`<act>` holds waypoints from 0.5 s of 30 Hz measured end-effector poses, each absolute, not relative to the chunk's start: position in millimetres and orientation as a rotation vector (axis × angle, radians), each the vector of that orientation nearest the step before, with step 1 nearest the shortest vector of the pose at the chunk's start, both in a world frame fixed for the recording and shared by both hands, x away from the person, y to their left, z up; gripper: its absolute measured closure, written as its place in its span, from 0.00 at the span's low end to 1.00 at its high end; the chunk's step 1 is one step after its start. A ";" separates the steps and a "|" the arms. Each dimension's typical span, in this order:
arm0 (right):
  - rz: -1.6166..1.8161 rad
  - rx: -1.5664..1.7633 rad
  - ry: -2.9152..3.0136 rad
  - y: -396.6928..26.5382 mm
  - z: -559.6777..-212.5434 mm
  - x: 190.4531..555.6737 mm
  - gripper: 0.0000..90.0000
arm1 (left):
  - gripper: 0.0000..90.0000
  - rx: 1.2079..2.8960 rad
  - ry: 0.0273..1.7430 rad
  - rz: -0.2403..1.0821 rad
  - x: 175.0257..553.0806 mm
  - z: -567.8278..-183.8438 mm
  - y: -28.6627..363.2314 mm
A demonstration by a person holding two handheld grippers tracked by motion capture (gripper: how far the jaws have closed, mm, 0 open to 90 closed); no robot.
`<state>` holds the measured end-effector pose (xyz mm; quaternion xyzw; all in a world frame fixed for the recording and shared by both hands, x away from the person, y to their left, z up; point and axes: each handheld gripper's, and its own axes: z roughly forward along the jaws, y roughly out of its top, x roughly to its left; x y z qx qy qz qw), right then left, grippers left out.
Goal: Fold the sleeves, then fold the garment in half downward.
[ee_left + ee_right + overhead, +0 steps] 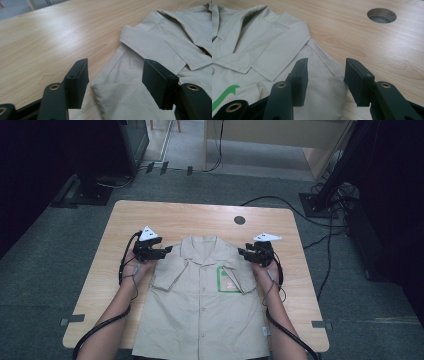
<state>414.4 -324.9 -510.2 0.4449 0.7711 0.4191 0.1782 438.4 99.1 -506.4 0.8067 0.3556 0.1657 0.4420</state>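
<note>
A beige short-sleeved shirt lies flat on the wooden table, collar away from me, both sleeves folded in over the front. A green and white badge sits on its chest. My left gripper hovers at the shirt's left shoulder, jaws apart over the folded sleeve, pads off the cloth. My right gripper is at the right shoulder, also open, with the sleeve fold lying between its jaws and not pinched. In the left gripper view the collar is at the upper right.
A round cable hole is set in the table behind the collar, also seen in the right gripper view as the hole. Bare wood lies left and right of the shirt. Stands and cables sit on the floor beyond the table.
</note>
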 end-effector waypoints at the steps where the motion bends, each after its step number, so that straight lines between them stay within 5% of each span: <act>1: 1.178 1.253 2.188 -324.0 -510.3 414.7 0.60 | 0.41 1.999 0.882 0.405 439.3 -506.3 98.5; 5: 1.192 1.226 2.206 -320.1 -510.2 417.7 0.56 | 0.34 1.988 0.876 0.381 445.0 -506.0 97.4; 15: 1.211 1.214 2.223 -316.5 -513.3 424.4 0.54 | 0.35 1.993 0.849 0.365 448.8 -511.5 91.7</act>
